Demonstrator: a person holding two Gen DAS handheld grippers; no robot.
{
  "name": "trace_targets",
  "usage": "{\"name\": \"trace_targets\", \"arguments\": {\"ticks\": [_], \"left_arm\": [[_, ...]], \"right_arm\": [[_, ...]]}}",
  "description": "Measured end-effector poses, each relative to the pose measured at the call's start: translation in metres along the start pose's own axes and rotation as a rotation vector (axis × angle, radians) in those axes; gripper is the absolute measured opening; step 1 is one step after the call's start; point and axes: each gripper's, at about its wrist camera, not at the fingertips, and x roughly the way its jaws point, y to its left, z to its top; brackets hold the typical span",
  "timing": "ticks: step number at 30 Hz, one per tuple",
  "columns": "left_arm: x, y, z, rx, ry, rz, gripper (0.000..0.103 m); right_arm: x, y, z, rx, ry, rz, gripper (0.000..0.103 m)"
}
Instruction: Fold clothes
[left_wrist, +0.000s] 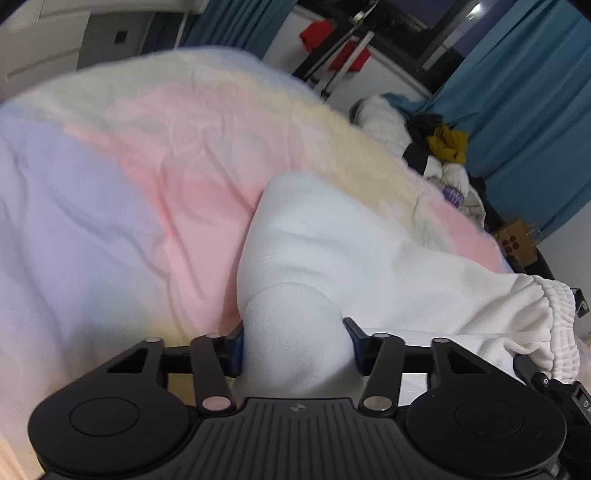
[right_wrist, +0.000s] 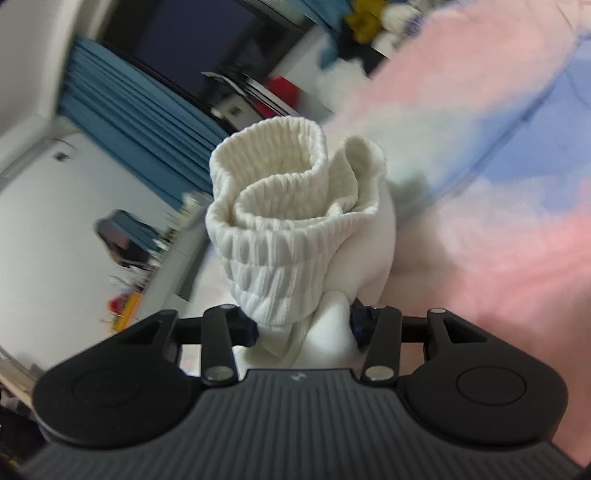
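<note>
White sweatpants (left_wrist: 351, 258): lifted over the pastel bedspread (left_wrist: 129, 184), left gripper (left_wrist: 295, 343) clamped on smooth fabric, right gripper (right_wrist: 303, 325) clamped below the ribbed waistband (right_wrist: 273, 206). Handling advice: keep both grips level and taut, lowering evenly so the fold lands flat.

Bed cover (left_wrist: 140, 177) in pastel pink, lilac, yellow fills left and centre of left wrist view. Teal curtains (left_wrist: 532, 122) hang at right edge and top centre. Dark window (left_wrist: 417, 22) at top, black tripod (left_wrist: 332, 55) and red cloth (left_wrist: 317, 31) below it. Clothes heap (left_wrist: 439, 147) at right, cardboard box (left_wrist: 517, 242) lower right. White wall (right_wrist: 70, 195) at left of right wrist view, blurred; teal curtain (right_wrist: 129, 122) upper left, dark window (right_wrist: 195, 44) at top.
</note>
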Motion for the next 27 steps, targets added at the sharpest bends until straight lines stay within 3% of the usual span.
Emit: {"name": "trace_targets", "arguments": {"ticks": [7, 15, 21, 27], "left_arm": [[-0.042, -0.044, 0.020, 0.014, -0.101, -0.072, 0.043], [-0.044, -0.156, 0.048, 0.085, -0.167, -0.223, 0.043], [0.008, -0.258, 0.051, 0.164, -0.206, -0.348, 0.043], [0.088, -0.353, 0.026, 0.229, -0.153, -0.446, 0.043]], "right_arm": [[-0.015, 0.009, 0.031, 0.026, -0.089, 0.111, 0.041], [-0.069, 0.021, 0.093, 0.005, -0.300, 0.206, 0.040], [-0.101, -0.012, 0.151, -0.001, -0.467, 0.202, 0.040], [-0.129, -0.072, 0.185, 0.038, -0.668, 0.147, 0.040]]}}
